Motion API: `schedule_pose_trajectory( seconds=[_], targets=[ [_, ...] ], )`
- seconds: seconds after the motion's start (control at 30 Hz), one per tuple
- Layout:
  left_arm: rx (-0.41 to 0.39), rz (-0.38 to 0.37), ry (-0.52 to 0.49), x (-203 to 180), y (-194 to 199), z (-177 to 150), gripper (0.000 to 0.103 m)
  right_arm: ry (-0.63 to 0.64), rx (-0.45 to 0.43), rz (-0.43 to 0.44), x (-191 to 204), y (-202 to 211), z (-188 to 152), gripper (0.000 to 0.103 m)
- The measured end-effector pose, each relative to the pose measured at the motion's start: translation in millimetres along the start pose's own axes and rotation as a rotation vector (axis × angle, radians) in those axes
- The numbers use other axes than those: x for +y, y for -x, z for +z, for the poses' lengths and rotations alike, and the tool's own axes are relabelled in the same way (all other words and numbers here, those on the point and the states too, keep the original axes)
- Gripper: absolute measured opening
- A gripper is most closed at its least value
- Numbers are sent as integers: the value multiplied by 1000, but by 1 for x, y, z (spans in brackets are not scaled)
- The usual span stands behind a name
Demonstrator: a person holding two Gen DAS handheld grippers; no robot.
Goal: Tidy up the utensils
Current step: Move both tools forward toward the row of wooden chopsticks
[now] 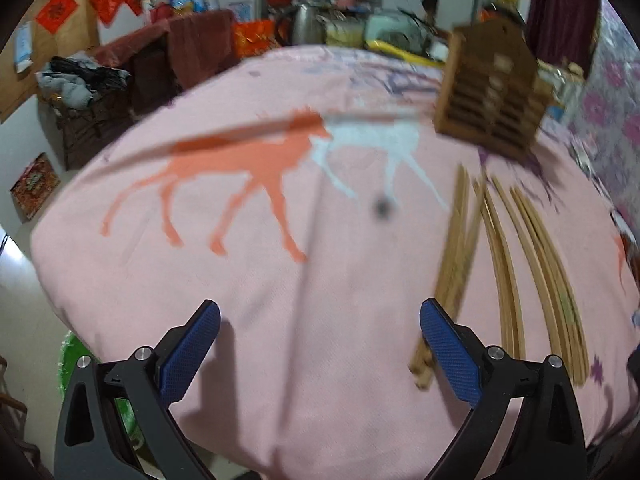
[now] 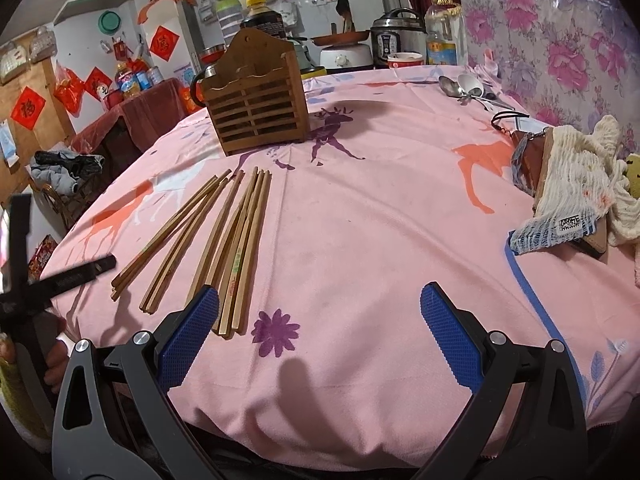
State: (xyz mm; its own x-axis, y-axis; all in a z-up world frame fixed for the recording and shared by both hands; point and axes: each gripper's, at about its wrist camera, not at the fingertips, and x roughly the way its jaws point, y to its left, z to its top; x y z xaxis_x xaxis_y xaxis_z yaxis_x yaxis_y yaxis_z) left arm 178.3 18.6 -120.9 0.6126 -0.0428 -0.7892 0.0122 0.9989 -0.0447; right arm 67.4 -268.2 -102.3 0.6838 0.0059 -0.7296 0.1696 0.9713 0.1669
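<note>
Red paper squares [image 2: 27,108] bear black characters. Slim wooden chopsticks [image 2: 224,240] lie before a slatted wooden holder [image 2: 254,108]. Left gripper [image 1: 320,344] and right gripper [image 2: 320,336]: jaws apart, empty.

About a dozen chopsticks [image 2: 224,240] lie loose on the cloth [image 2: 380,220]; the exact count is unclear. One wooden holder [image 2: 256,108] stands there, and two spoons [image 2: 464,86].

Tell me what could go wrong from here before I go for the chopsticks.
Chopsticks lie bunched and overlapping on the soft pink cloth, so a pinch may take several or roll some off the near edge. The wooden holder stands free and might tip when loaded. Both the left gripper and right gripper hang open near one pile and could collide.
</note>
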Motion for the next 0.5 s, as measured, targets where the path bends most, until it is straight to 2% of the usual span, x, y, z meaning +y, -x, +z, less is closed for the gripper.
schedule_pose_trajectory(
  seconds=[0.07,0.13,0.2,0.27,0.4,0.5],
  targets=[
    [-10,-6,-39,-13,6,-8,97,-4,1,3,0,0,0,97],
    [-6,-43,-93,-27,11,-16,97,-6,5,5,0,-1,-1,97],
    [-27,-25,-160,-42,16,-25,97,-10,5,8,-1,0,-1,97],
    [-38,-14,-183,-46,15,-28,97,-12,1,7,-2,1,-2,97],
    [-70,-49,-93,-20,22,-20,97,-19,-3,11,-4,3,-3,97],
    [-97,-38,-65,-6,27,-16,97,-26,-1,13,-7,2,-3,97]
  ],
)
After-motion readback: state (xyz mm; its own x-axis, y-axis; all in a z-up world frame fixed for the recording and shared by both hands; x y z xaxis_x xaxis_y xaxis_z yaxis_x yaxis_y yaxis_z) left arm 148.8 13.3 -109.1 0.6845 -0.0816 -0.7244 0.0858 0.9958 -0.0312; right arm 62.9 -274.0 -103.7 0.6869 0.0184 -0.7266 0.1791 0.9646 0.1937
